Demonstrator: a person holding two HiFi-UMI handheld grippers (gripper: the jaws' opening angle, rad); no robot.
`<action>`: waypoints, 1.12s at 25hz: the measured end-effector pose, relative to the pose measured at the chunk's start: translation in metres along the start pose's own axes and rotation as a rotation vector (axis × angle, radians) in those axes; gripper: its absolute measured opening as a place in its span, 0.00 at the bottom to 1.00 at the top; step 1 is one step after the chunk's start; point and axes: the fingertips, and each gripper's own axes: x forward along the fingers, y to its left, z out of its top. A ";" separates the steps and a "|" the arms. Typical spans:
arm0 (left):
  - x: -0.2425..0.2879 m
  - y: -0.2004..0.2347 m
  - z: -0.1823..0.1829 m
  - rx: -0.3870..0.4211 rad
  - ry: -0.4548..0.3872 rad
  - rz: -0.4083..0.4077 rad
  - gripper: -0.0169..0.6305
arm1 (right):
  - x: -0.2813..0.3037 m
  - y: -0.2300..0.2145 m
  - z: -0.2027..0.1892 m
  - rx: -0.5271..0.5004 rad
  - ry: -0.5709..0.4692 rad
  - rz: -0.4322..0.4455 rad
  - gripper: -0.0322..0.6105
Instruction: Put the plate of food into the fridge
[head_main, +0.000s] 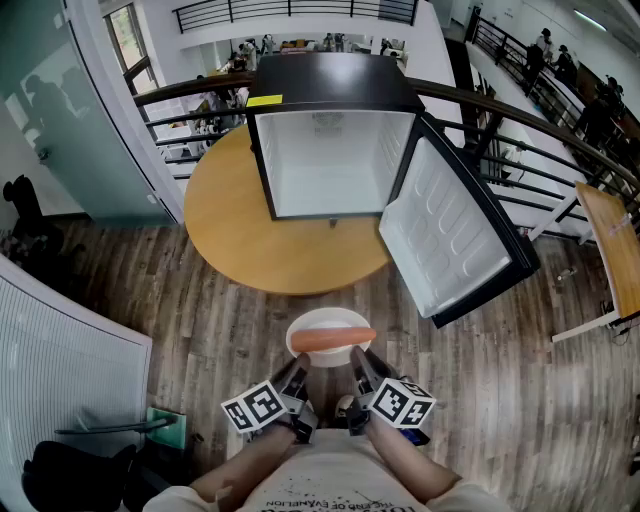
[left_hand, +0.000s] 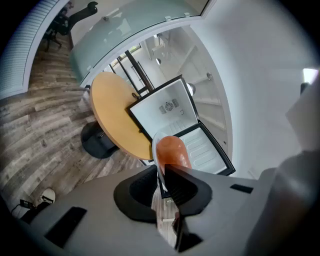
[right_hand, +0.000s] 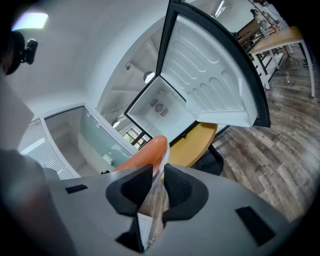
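Note:
A white plate (head_main: 303, 326) carrying an orange sausage (head_main: 333, 339) hangs in the air in front of me, short of the round wooden table (head_main: 235, 235). My left gripper (head_main: 300, 366) is shut on the plate's near left rim, and my right gripper (head_main: 358, 362) is shut on its near right rim. In the left gripper view the rim (left_hand: 155, 150) runs between the jaws of the gripper (left_hand: 161, 182), with the sausage (left_hand: 173, 150) beyond. The right gripper (right_hand: 157, 182) pinches the rim (right_hand: 165, 159) beside the sausage (right_hand: 144, 156). The small black fridge (head_main: 335, 160) stands on the table, its door (head_main: 447, 237) swung open to the right and its inside white and bare.
A dark railing (head_main: 560, 165) runs behind the table. A second wooden table (head_main: 615, 250) stands at the right edge. A glass wall (head_main: 60, 110) lies to the left, and dark bags (head_main: 70, 470) sit on the wood floor at lower left.

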 end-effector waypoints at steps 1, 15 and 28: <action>0.000 0.000 0.000 0.001 0.000 0.001 0.12 | 0.001 0.000 0.000 0.000 0.001 -0.001 0.18; -0.002 0.005 0.002 -0.012 0.001 0.005 0.12 | 0.003 0.000 -0.006 0.035 0.007 0.015 0.18; -0.007 0.018 0.008 -0.040 0.019 -0.001 0.12 | 0.011 0.003 -0.018 0.036 0.025 -0.013 0.18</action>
